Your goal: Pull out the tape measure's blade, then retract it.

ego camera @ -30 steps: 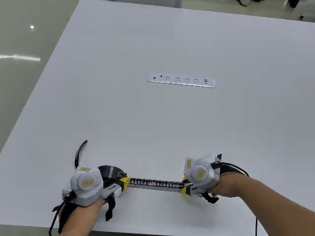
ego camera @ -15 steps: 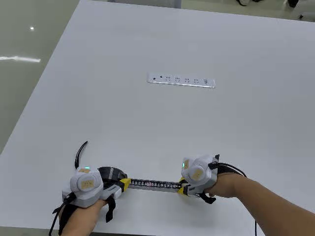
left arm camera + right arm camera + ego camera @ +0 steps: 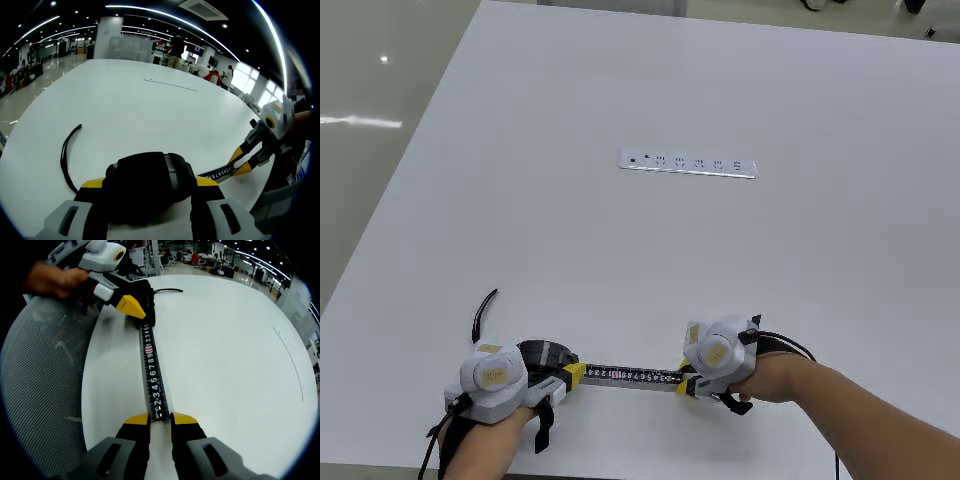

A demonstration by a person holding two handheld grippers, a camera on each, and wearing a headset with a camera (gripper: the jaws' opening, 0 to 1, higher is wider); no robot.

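Right gripper [image 3: 160, 418]: jaws pinched shut on tip of blade [image 3: 151, 370]. Left gripper [image 3: 150, 183]: jaws clamped round black case [image 3: 145, 167]. Tape measure [image 3: 548, 353] at near edge of white table [image 3: 650, 250], blade part out between my grippers. I judge blade thin, springy, likely to snap back, so I'd hold tip and feed slowly. Case rigid, light.

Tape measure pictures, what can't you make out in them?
End of the blade: right gripper view, pinched between the jaws of the right gripper, so its hook is hidden.
Tape measure case: left gripper view, lower part covered by the left gripper.
Blade numerals: head view, too small to read.
Power strip: head view, socket details too small.
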